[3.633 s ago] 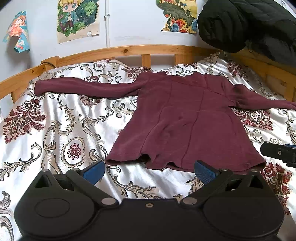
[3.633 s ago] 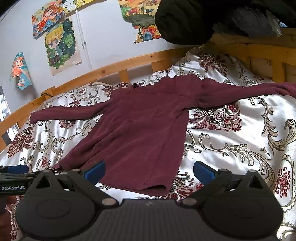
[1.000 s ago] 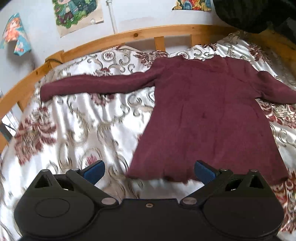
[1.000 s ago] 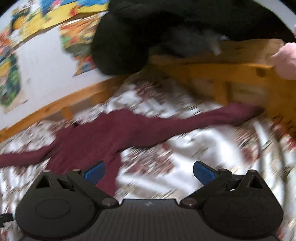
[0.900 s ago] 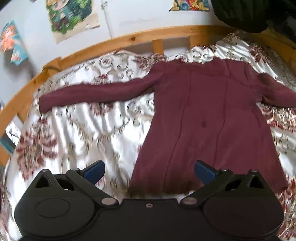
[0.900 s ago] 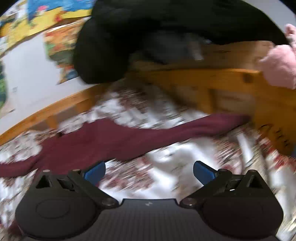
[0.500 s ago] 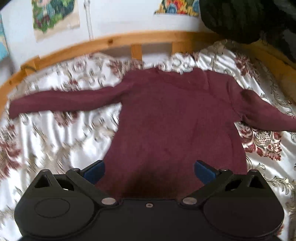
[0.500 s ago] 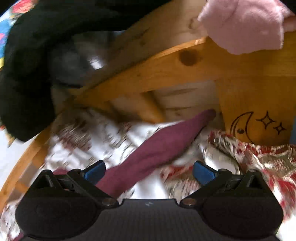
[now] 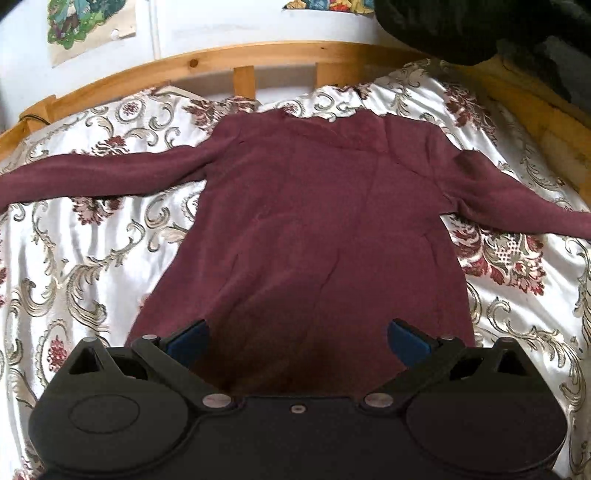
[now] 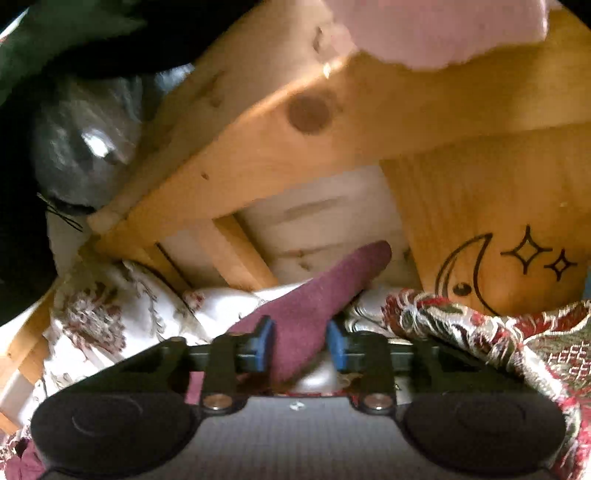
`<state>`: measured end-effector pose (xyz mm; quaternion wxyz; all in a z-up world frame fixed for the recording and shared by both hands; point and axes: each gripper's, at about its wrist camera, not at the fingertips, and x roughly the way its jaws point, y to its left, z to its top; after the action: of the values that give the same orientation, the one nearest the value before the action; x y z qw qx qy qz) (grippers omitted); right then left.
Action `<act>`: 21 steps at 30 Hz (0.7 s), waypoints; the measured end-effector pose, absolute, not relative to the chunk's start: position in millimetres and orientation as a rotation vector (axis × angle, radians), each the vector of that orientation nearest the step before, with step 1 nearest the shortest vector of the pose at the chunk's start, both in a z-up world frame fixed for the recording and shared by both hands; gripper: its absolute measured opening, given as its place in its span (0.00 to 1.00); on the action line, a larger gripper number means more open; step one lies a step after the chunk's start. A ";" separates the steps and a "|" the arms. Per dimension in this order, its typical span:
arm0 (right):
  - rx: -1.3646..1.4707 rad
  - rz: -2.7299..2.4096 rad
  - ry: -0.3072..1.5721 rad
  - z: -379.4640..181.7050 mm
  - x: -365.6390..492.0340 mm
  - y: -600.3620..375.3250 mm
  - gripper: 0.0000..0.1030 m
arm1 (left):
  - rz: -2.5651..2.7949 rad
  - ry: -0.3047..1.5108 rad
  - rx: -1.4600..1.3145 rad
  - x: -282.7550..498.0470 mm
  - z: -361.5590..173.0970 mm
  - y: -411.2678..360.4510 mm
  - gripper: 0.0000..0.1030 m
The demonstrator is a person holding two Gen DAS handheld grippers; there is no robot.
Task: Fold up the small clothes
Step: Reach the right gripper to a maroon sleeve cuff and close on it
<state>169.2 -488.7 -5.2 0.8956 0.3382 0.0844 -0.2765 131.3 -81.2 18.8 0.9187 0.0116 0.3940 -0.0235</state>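
Note:
A maroon long-sleeved top lies flat on the patterned bedspread, sleeves spread to both sides. My left gripper hovers over its lower hem, jaws wide open with nothing gripped. In the right wrist view the top's right sleeve runs toward the wooden bed frame, cuff end near the slats. My right gripper is at that sleeve with its jaws closing; the sleeve fills the narrow gap between the blue pads, which press on its sides.
A wooden bed rail curves along the far side. A wooden end board with a drawn moon and stars stands just beyond the right gripper. Dark clothing and a pink fluffy item hang on the frame.
The right gripper's jaws went from wide open to narrow around the sleeve near its cuff. The left gripper shifted right, from the hem's left corner to the middle of the hem.

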 end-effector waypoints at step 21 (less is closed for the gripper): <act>0.575 -0.472 0.201 18.2 161.9 -447.5 0.73 | -0.014 0.788 -0.108 110.3 24.5 -29.6 0.99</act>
<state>161.9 -447.5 18.2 0.9268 0.2803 0.0979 -0.2301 110.3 -29.6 24.5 0.9220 -0.0525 0.3836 -0.0066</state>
